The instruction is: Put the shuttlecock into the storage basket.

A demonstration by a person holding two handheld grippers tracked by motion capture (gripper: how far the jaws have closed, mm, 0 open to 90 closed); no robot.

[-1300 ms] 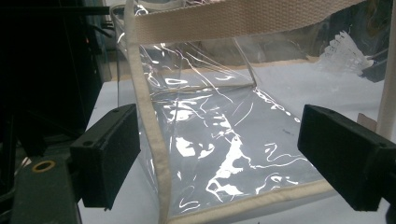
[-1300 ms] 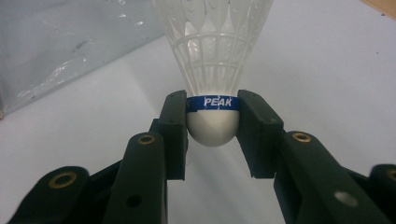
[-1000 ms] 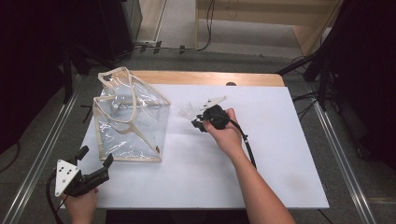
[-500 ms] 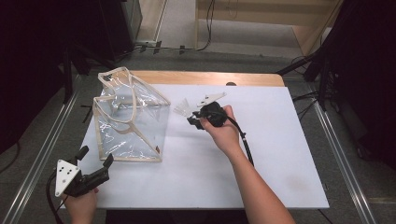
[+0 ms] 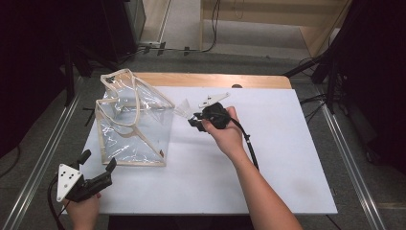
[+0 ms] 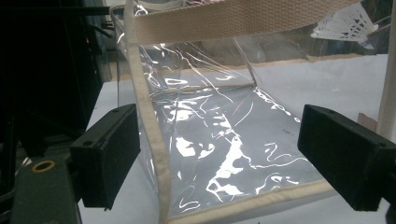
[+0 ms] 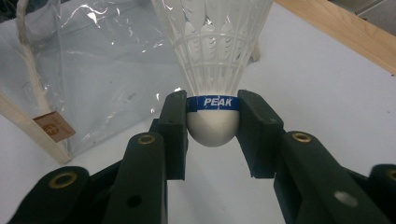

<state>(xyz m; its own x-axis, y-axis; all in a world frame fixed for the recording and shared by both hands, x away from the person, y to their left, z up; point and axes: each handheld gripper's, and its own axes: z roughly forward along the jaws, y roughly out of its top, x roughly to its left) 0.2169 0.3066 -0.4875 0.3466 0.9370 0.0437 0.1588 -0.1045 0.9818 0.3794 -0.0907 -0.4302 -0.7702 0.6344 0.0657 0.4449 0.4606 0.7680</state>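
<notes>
"PEAK", white capitals on a blue band (image 7: 212, 102) circling the shuttlecock (image 7: 213, 70) cork, reads squarely between the jaws of the right tongs (image 7: 212, 123), which clamp the cork at that band. Small brown tag (image 7: 53, 126) on the clear bag (image 7: 88, 60) trim, left of the tongs: printing too small to read.

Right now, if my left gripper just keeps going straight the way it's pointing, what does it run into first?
Most likely the clear bag. The left gripper is open, and the bag's cream-trimmed corner edge stands in the gap by one jaw. How far off is hard to judge.
</notes>
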